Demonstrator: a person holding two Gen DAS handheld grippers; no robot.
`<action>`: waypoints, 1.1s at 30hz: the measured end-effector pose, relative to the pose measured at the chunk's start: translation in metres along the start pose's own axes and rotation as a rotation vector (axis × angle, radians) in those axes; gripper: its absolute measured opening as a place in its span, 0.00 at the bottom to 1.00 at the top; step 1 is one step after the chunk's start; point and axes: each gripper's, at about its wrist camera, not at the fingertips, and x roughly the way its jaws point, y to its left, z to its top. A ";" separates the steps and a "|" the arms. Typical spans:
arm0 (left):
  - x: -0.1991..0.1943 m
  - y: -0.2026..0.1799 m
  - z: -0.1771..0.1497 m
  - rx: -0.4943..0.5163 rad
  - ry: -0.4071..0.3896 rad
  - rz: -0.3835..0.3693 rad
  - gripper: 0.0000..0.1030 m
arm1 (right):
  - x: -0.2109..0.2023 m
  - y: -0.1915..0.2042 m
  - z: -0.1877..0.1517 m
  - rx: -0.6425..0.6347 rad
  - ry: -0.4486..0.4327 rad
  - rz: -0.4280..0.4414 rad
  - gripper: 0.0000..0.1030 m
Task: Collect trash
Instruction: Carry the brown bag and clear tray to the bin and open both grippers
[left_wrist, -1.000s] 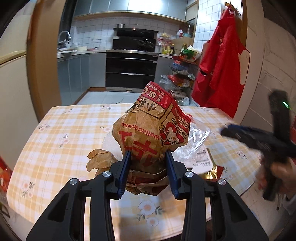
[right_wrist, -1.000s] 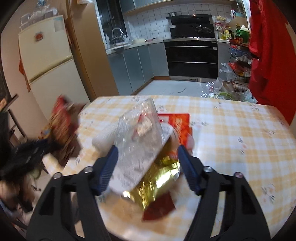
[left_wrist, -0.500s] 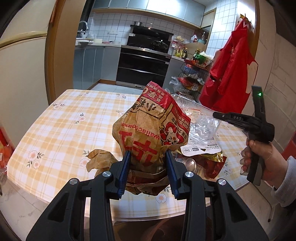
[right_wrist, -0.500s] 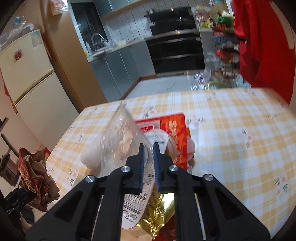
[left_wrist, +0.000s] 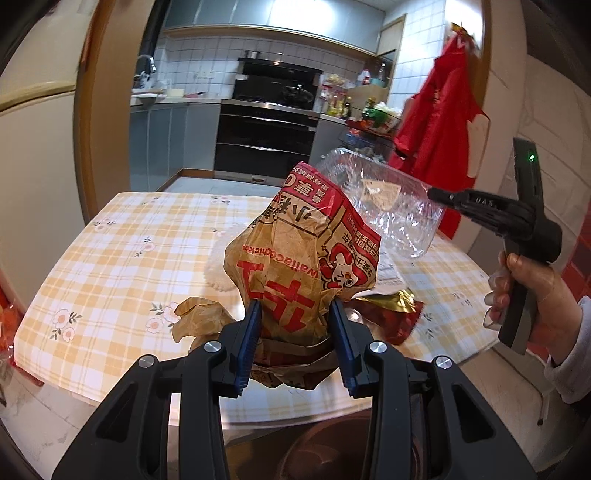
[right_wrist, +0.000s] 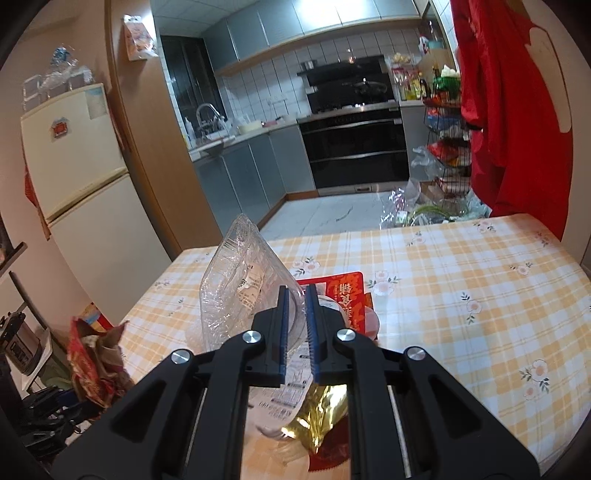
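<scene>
The left gripper is clamped on a crumpled paper bag, held above the table's near edge. The right gripper, jaws just closed, pinches a clear plastic box lifted over wrappers there.

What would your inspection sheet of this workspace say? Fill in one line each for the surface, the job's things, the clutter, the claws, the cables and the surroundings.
Surface: table under a yellow checked floral cloth.
Job's things: crumpled paper food bag; clear plastic container lifted, tilted; red and gold wrappers lying on the table.
Clutter: white round item behind the bag, unclear what.
Claws: left claw shut on the paper bag; right claw has just been closing and now pinches the container's edge.
Cables: nothing seen.
Surroundings: fridge, oven, sink, red garment hanging, wire rack.
</scene>
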 end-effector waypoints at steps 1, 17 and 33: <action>-0.002 -0.004 -0.002 0.004 0.004 -0.008 0.36 | -0.009 0.001 -0.001 -0.002 -0.011 0.001 0.12; -0.007 -0.065 -0.059 0.104 0.304 -0.241 0.37 | -0.145 -0.004 -0.050 -0.039 -0.079 -0.017 0.12; -0.029 -0.083 -0.052 0.111 0.218 -0.188 0.89 | -0.195 0.000 -0.067 -0.092 -0.057 -0.010 0.12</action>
